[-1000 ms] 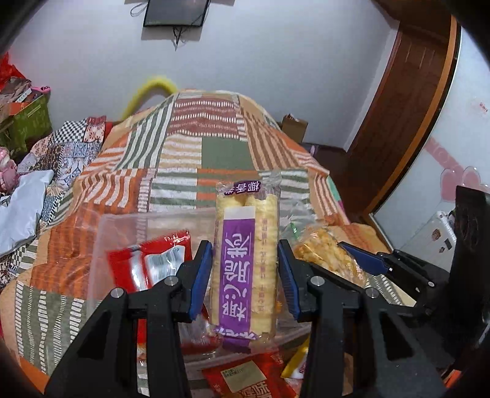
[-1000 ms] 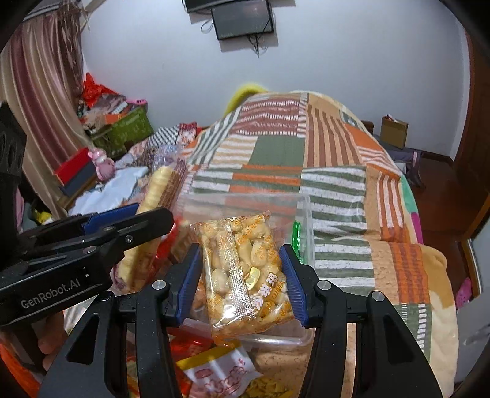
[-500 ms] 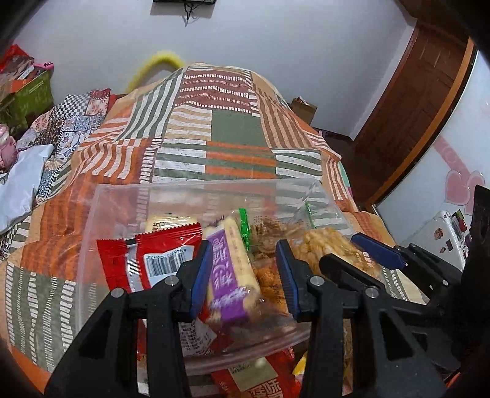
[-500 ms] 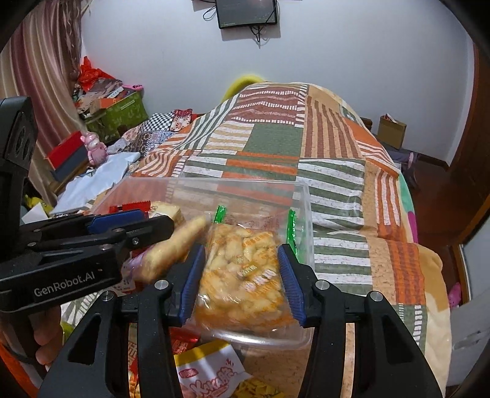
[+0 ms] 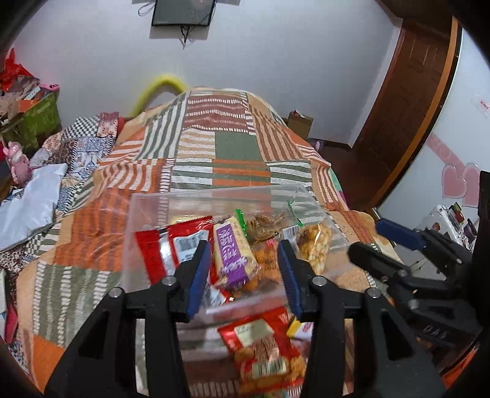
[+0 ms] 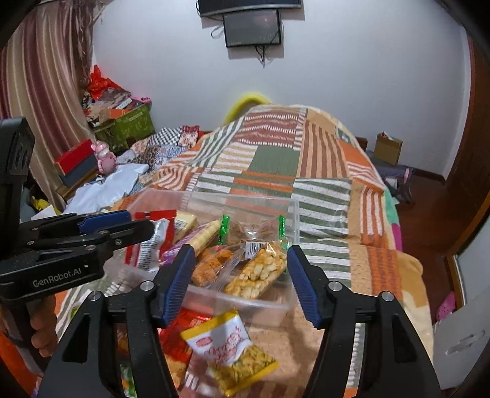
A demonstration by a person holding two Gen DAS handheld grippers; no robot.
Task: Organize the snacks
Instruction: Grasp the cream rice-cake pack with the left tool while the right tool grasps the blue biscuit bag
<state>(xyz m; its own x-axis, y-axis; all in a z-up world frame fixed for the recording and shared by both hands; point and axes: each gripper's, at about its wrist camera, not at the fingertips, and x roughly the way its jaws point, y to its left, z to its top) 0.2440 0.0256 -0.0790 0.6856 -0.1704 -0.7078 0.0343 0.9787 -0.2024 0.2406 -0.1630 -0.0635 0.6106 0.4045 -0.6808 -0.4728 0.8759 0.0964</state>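
While both grippers hang over it with nothing between their fingers, the clear plastic box sits on the bed w/ the striped patchwork blanket, holding most of the snacks. Inside, from the left wrist view: a red packet at the left side, a purple-and-yellow pack lying next to it, an orange snack bag toward the right side, and a green-edged clear bag behind them. Right wrist view shows the same lot: red packet, purple-and-yellow pack, orange snack bag near the front-right corner, another clear bag of orange pieces just beside it.

Left gripper: fingers spread wide, empty, over the box's near edge. Right gripper: also spread wide, empty, above the box's near wall.

Outside the box, on the blanket close to the near wall: a red bag w/ orange snacks and a white-and-yellow bag, tilted; more red wrappers beside it, partly hidden by the finger.

Further out: a wall-mounted screen, a wooden door, a green box of clutter, and a striped curtain.
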